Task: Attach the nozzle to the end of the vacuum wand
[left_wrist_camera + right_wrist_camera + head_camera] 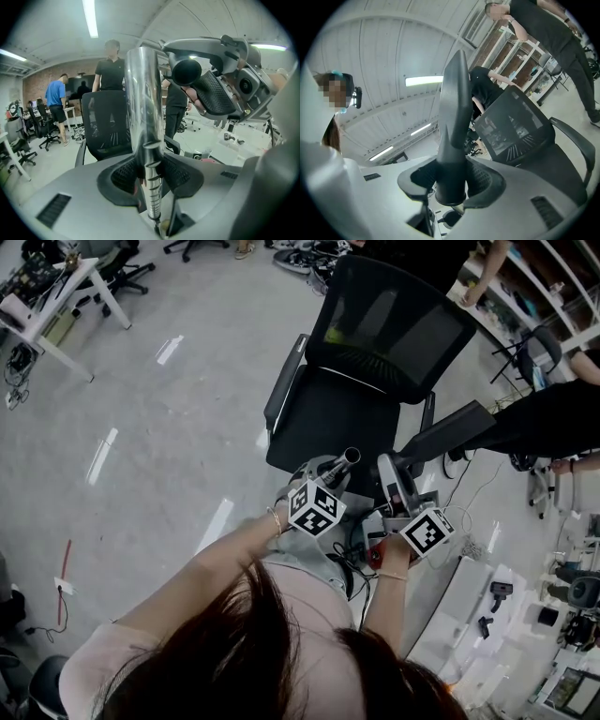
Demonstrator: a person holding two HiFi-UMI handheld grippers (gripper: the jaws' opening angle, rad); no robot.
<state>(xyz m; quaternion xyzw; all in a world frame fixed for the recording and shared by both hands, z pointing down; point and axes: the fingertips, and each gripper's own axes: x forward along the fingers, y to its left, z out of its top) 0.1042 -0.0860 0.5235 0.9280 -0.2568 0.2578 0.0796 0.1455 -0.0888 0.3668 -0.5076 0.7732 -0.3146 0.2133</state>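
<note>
**Wand in 1 tool, nozzle in the other, the 2 not joined**

The person stands over a black mesh office chair (375,362) on the pale floor (159,427), with both tools raised in front of the chest.

The left tool (151,176) is clamped on the vacuum wand (144,108), a shiny chrome tube. In the left gripper view the tube rises from between the dark pads through the middle of the frame. In the head view its open end points toward the upper right, over the chair seat.

The right tool (451,180) is clamped on the nozzle (454,117), a dark grey crevice piece. Its round collar sits between the pads and its narrow tip reaches toward the top of the right gripper view.

In the head view the nozzle lies just to the right of the wand's end, near it but separate. In the left gripper view the nozzle's dark round mouth shows at the upper right, just beside the top of the tube.

Several people stand in the background.
</note>
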